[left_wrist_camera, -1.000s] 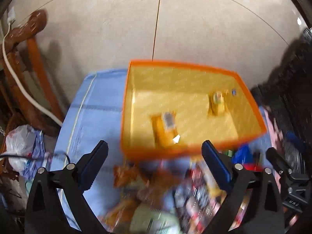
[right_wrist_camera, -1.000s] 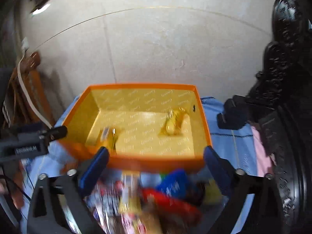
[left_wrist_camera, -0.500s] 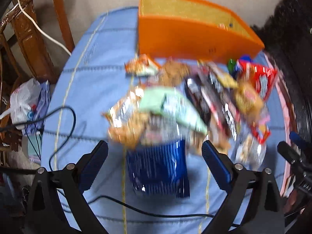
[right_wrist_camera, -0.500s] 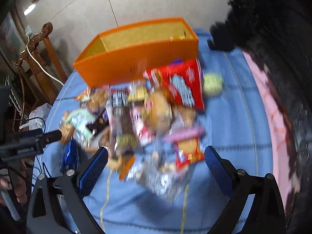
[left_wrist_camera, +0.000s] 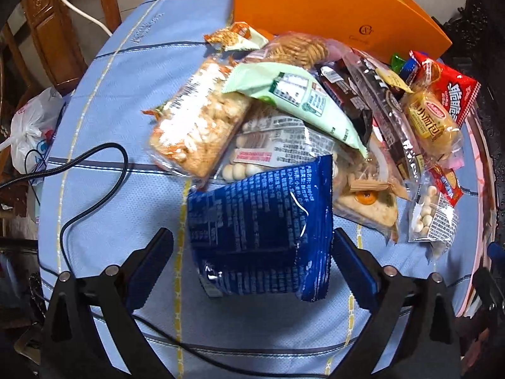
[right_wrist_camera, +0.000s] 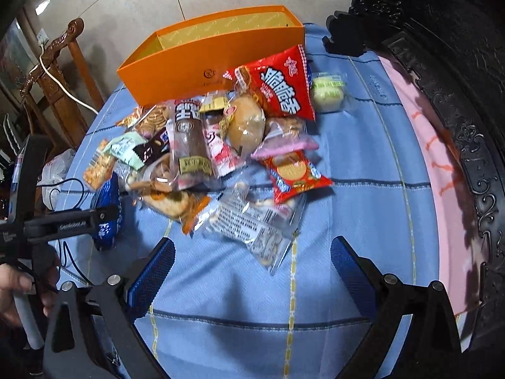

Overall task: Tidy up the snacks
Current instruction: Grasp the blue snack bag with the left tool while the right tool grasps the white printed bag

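An orange box (left_wrist_camera: 331, 3) (right_wrist_camera: 202, 60) stands at the far side of the blue tablecloth, with a heap of several snack packs in front of it. My left gripper (left_wrist_camera: 252, 249) is open, its fingers on either side of a dark blue foil bag (left_wrist_camera: 262, 233) without touching it. Behind that bag lie a rice-cracker pack (left_wrist_camera: 199, 126) and a pale green pack (left_wrist_camera: 293, 98). My right gripper (right_wrist_camera: 252, 252) is open and holds nothing, just short of a clear bag of small round biscuits (right_wrist_camera: 252, 221). A red bag (right_wrist_camera: 277, 85) leans against the box.
A black cable (left_wrist_camera: 91, 189) loops across the cloth at the left. A wooden chair (right_wrist_camera: 60, 72) and a white plastic bag (left_wrist_camera: 31, 126) sit off the left edge. Dark carved furniture (right_wrist_camera: 457, 94) and a pink cloth (right_wrist_camera: 442, 189) border the right side. A hand (right_wrist_camera: 15, 290) holds the left gripper.
Both grippers have pulled back from over the orange box and dipped toward the snack heap. The left one now straddles the blue bag. Both stay open.
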{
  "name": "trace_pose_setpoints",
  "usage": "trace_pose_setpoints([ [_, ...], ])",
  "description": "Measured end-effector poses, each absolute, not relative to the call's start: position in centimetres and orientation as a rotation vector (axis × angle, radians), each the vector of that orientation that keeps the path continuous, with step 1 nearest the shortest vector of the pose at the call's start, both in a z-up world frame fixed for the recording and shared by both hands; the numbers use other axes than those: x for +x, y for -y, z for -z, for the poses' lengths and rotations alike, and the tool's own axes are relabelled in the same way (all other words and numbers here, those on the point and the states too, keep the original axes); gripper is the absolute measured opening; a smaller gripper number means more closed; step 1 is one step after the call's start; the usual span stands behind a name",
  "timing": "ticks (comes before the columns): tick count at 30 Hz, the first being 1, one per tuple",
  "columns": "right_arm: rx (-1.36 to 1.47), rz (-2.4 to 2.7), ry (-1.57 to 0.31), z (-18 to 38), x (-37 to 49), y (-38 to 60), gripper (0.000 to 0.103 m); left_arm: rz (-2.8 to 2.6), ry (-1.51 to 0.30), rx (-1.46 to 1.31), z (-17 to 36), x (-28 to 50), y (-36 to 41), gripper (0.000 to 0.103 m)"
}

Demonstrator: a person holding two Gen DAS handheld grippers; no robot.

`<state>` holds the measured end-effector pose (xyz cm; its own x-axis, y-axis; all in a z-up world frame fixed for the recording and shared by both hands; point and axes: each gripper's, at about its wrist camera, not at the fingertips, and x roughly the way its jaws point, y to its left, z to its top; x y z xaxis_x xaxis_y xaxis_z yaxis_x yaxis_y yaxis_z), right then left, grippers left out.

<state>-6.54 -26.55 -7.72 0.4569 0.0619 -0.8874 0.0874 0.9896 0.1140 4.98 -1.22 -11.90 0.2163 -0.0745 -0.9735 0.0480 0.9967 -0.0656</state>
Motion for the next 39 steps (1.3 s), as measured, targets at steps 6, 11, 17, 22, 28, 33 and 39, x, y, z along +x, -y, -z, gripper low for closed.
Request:
trace_pose_setpoints([
  [6,0.14,0.013,-1.109,8.0,-6.6,26.3,0.099,0.09,-1.374,0.03,14.1,4.5,1.6,0.09],
  [11,0.115,0.005,-1.132,8.4,-5.9,25.9,0.099,0.105,-1.372,0.06,14.1,4.4,0.5,0.062],
  [17,0.078,-0.029,-1.147,8.5,-4.6,25.1,0.099,0.102,-1.34,0.047,12.2,4.0,-2.4,0.061],
  [22,-0.046,-0.087,-1.185,9.9,-2.9,24.3,0.079,0.131,-1.298,0.015,9.7,3.8,-4.0,0.061],
  [28,-0.26,-0.121,-1.301,13.9,-1.0,23.2,0.07,0.132,-1.296,0.001,9.0,4.0,-4.5,0.061],
  [33,-0.208,-0.123,-1.313,15.4,0.0,24.3,0.049,0.118,-1.297,0.001,8.5,3.7,-3.2,0.062],
  [39,-0.004,-0.246,-1.288,12.2,-0.6,25.7,0.026,0.109,-1.278,0.005,7.7,4.0,-2.6,0.062],
])
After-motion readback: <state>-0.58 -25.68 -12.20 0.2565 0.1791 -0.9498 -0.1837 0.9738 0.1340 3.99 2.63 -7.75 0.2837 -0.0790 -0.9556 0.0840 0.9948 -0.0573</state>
